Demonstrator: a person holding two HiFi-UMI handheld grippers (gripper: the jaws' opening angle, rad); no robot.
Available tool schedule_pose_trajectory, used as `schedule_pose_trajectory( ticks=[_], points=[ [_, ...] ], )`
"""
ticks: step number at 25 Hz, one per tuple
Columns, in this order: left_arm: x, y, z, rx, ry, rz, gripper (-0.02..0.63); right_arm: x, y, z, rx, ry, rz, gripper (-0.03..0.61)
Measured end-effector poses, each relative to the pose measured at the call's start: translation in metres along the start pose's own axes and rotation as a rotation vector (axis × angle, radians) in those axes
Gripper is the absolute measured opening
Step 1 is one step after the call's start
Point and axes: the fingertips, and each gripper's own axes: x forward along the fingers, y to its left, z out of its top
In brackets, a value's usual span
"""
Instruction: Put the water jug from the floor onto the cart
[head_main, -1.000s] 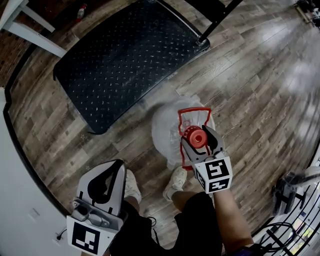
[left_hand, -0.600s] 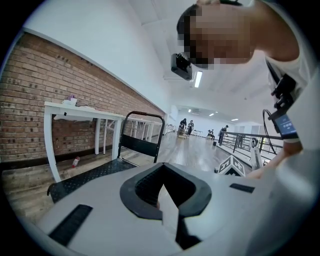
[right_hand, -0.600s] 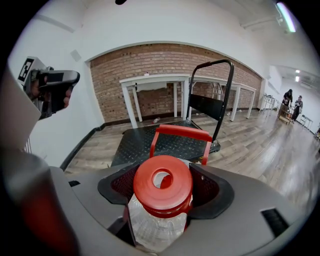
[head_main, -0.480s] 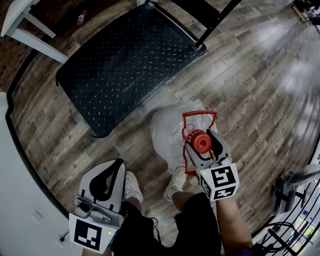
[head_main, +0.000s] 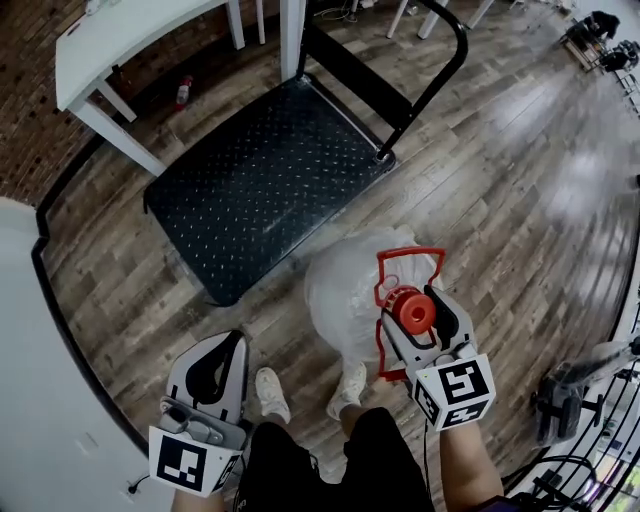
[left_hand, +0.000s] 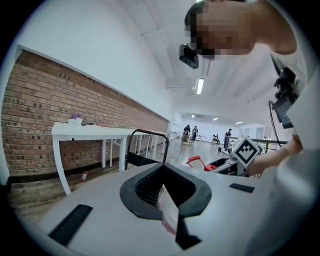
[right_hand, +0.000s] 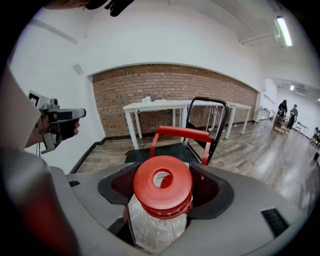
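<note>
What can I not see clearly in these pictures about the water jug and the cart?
- Water jug base: in the head view its own body and the right gripper hide it, so I cannot tell if it is lifted or on the floor.
- Cart wheels: in the head view they are hidden under its deck.
- Small red-and-white item by the wall: too small in the head view to name.
</note>
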Motion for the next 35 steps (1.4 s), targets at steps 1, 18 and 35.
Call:
schedule_pose_trajectory(
  ticks=[1,18,35],
  points=[
    [-0.008,0.004,0.011,-0.008,-0.005,0.013,0.0,-0.009,0.002,0.014,-0.003,-0.006,-0.003,0.314],
    [-0.115,0.049,0.119,-0.02,-0.072,0.144,0.0,-0.085,0.063,0.165,-0.025,-0.014,0.065,0.314],
    [-0.139,0.154,0.122,-0.045,-0.078,0.194,0.0,0.016,0.159,0.2,-0.066,0.004,0.222,0.314]
  ],
)
